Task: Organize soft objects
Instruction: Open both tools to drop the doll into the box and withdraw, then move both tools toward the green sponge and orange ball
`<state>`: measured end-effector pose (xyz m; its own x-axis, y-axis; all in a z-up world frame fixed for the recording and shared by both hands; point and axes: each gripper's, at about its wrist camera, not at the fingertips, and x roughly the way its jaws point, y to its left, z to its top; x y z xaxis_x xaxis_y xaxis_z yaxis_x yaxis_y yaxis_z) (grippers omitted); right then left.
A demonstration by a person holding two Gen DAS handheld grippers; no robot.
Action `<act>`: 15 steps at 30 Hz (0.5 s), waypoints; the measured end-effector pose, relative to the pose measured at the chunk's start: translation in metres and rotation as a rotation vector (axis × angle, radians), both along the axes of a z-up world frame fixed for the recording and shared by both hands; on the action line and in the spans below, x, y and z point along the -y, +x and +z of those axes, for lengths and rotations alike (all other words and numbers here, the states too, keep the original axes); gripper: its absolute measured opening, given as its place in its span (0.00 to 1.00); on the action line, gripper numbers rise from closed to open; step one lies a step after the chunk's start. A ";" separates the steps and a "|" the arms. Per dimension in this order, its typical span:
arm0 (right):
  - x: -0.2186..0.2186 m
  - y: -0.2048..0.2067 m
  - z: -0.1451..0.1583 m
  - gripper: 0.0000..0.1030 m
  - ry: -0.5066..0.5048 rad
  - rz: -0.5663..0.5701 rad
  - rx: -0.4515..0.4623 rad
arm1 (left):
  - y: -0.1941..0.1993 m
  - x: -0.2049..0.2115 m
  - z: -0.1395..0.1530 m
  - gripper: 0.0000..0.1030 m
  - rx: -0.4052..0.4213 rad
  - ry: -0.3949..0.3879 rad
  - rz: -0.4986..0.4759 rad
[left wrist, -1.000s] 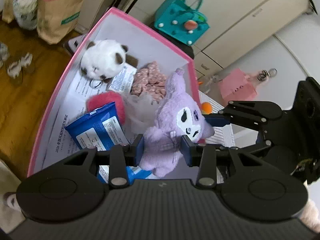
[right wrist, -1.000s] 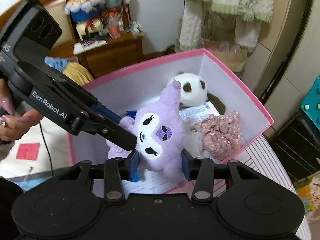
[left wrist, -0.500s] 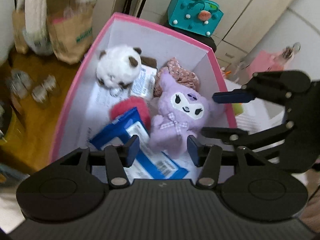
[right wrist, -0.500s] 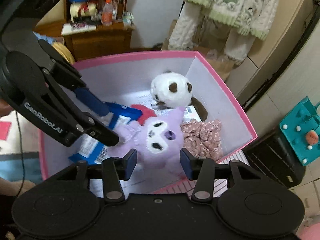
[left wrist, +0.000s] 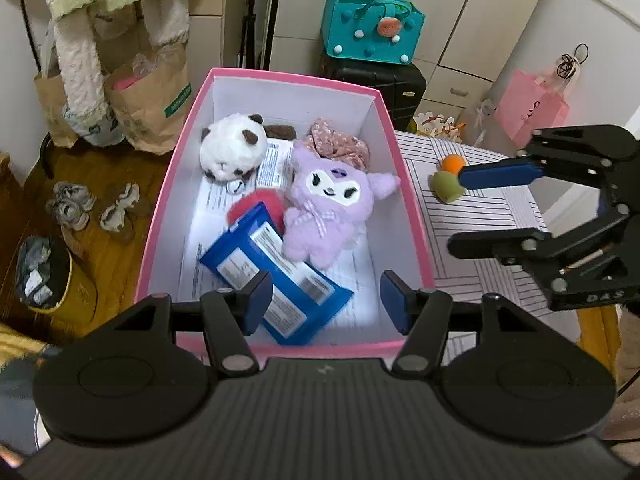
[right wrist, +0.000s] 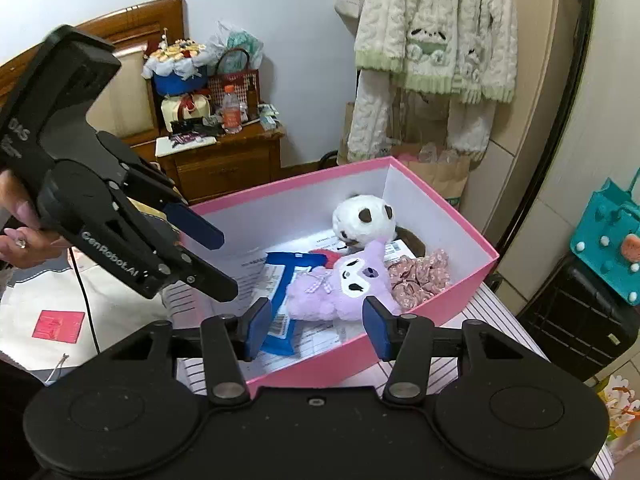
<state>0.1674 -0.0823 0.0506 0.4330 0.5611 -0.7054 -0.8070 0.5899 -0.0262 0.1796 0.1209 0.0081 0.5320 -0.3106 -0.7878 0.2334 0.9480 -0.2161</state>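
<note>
Pink box (left wrist: 412, 216) on striped table (left wrist: 480, 216), at its left edge. Purple plush (left wrist: 332, 208) lies inside box, mid-floor near right wall, touching blue packet (left wrist: 276, 276), panda plush (left wrist: 232, 148) toward far-left corner. Left gripper (left wrist: 326, 300) above near wall, jaws just been opening, nothing between. Right gripper (right wrist: 316, 324) likewise parted, empty.

Each tool, left (left wrist: 324, 302) and right (right wrist: 316, 326), is matte black plastic with blue finger pads, silver screws, ribbed housing; the left reads "GenRobot.AI".
</note>
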 end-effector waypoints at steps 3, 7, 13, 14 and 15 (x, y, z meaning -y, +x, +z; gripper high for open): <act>0.009 -0.014 0.007 0.55 0.009 0.009 0.004 | -0.011 0.003 0.007 0.57 -0.002 0.005 0.012; 0.016 -0.032 0.014 0.59 0.004 0.019 0.029 | -0.026 0.010 0.016 0.57 -0.004 0.013 0.013; 0.031 -0.057 0.023 0.62 0.007 0.030 0.049 | -0.049 0.023 0.040 0.60 0.033 0.058 -0.020; 0.034 -0.061 0.024 0.63 0.007 0.032 0.052 | -0.051 0.025 0.043 0.61 0.032 0.057 -0.019; 0.036 -0.065 0.025 0.63 0.007 0.032 0.054 | -0.053 0.026 0.045 0.61 0.026 0.056 -0.021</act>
<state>0.1021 -0.1186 0.0758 0.4522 0.5804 -0.6772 -0.8232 0.5638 -0.0664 0.1265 0.0947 0.0533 0.5461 -0.2772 -0.7905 0.2579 0.9535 -0.1561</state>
